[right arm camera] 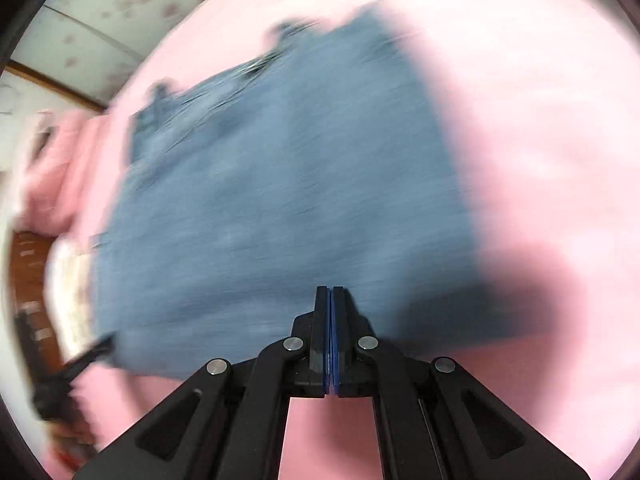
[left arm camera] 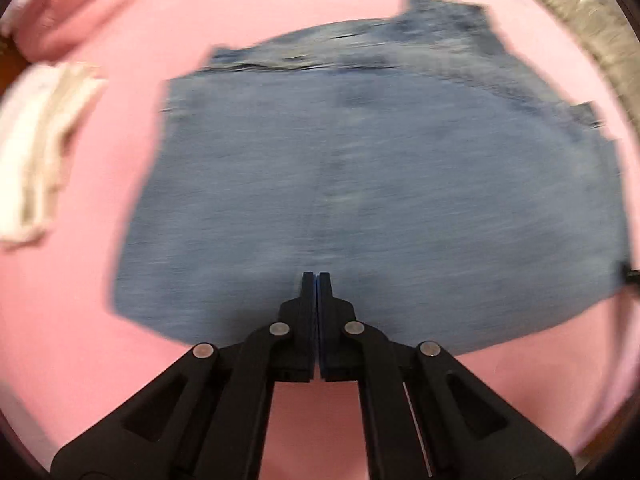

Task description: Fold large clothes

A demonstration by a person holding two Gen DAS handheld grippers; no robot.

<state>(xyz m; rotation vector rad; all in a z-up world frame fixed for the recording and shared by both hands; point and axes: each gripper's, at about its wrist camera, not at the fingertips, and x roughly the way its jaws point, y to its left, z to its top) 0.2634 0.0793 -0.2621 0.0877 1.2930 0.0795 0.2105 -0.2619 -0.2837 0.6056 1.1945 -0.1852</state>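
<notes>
A pair of blue denim jeans [left arm camera: 360, 168] lies folded into a flat block on the pink sheet [left arm camera: 100, 320], waistband at the far side. My left gripper [left arm camera: 317, 276] is shut and empty, its tips over the near edge of the jeans. In the right wrist view the jeans [right arm camera: 280, 200] fill the middle, blurred by motion. My right gripper [right arm camera: 330, 290] is shut and empty, its tips over the jeans' near edge. The left gripper shows as a dark shape at the lower left of the right wrist view [right arm camera: 72, 372].
A folded white and beige cloth [left arm camera: 44, 148] lies on the sheet left of the jeans. A bunched pink quilt [left arm camera: 68, 8] sits at the far left. A wooden floor [right arm camera: 28, 280] and a pale floral wall [right arm camera: 100, 12] lie beyond the bed edge.
</notes>
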